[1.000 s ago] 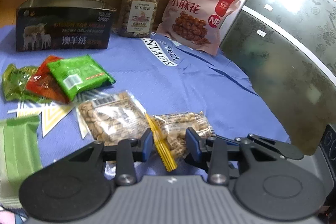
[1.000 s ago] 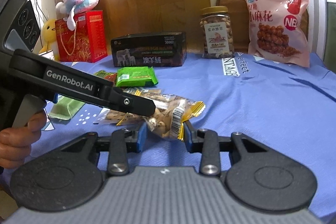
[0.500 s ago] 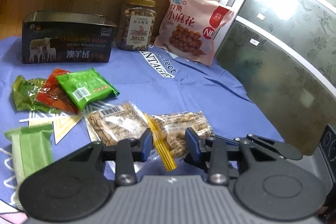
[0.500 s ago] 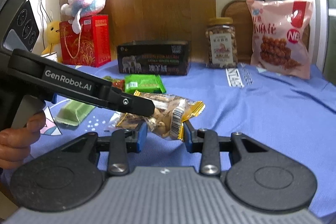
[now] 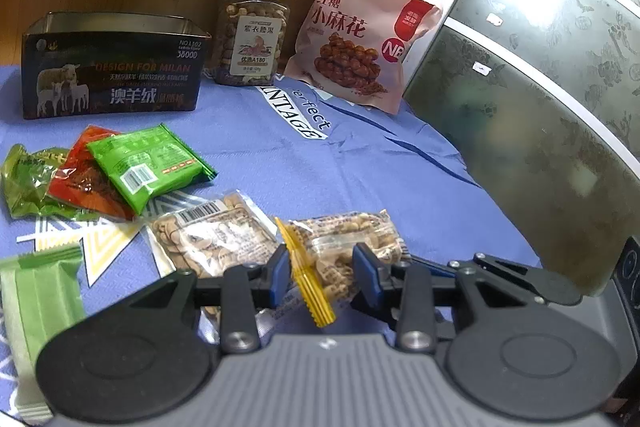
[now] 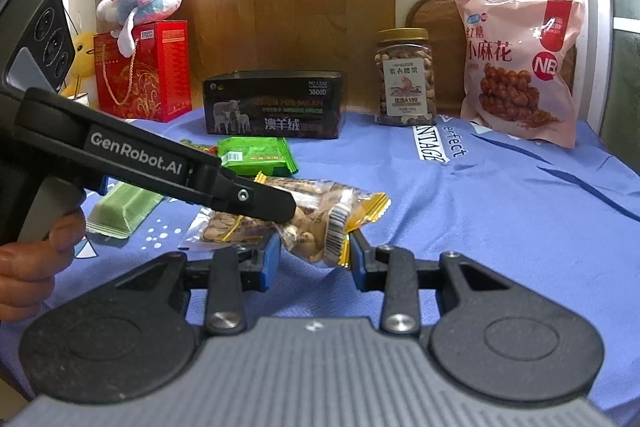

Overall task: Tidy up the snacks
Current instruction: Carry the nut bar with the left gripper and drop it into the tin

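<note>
A clear peanut packet with yellow crimped ends (image 5: 328,259) hangs just above the blue cloth, held from two sides. My left gripper (image 5: 322,273) is shut on one end, its blue pads pressing the packet. My right gripper (image 6: 314,257) is shut on the other end (image 6: 320,227). The left gripper's finger (image 6: 256,195) reaches in from the left over the packet. A second peanut packet (image 5: 212,239) lies flat beside it. An open dark tin box (image 5: 112,67) stands at the back.
A green packet (image 5: 148,163), a red one (image 5: 80,179), an olive one (image 5: 24,183) and a pale green bar (image 5: 36,299) lie at the left. A nut jar (image 5: 252,35) and a pink bag (image 5: 360,39) stand behind. A red gift bag (image 6: 144,71) is far left.
Both views have tipped up a little, so the back wall shows more. The peanut packet stays pinched between both grippers. Nothing on the cloth has moved.
</note>
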A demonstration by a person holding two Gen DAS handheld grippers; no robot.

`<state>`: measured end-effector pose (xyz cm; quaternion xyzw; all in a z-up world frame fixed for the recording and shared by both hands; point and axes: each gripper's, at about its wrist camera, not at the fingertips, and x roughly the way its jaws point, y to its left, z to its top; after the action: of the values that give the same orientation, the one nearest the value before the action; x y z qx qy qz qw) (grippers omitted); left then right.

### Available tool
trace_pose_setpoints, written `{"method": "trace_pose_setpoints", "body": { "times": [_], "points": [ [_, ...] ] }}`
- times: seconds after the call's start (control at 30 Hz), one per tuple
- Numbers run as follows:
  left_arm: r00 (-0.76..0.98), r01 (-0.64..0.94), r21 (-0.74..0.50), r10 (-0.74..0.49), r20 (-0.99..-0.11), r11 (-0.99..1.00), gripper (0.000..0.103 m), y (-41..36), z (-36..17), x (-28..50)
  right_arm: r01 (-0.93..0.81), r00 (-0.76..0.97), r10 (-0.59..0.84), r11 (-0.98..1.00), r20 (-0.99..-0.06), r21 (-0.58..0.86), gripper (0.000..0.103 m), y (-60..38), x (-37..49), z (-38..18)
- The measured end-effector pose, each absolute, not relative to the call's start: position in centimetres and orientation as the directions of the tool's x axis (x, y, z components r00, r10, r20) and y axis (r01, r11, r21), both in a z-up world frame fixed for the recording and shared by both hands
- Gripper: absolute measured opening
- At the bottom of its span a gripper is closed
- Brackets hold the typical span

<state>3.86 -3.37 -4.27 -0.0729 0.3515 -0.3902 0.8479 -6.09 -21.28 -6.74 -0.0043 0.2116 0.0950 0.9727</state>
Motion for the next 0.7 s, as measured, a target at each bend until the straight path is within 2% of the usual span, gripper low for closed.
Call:
{"method": "trace_pose_setpoints", "body": {
  "times": [0.23,0.53,0.7],
  "points": [
    [0.463,0.61,-0.398,-0.715,-0.523,0.686,0.034,-2.8,-2.6,4.5,-0.199,0.898,0.191,0.98,-0.397,0.021,0.039,-20.8,-5.5,-5.4],
    [0.518,0.651,-0.369,-0.744,-0.422,0.663,0.035,-2.6,5.8,7.9,-0.244,0.921,0.243,0.969,-0.306,0.035,0.039,-21.8,-1.8,2.0],
    [0.535,0.659,-0.346,-0.74,-0.407,0.667,0.034,-3.3,7.8,9.2,-0.242,0.93,0.245,0.969,-0.274,0.045,0.039,-22.3,-0.4,3.8]
  ]
}}
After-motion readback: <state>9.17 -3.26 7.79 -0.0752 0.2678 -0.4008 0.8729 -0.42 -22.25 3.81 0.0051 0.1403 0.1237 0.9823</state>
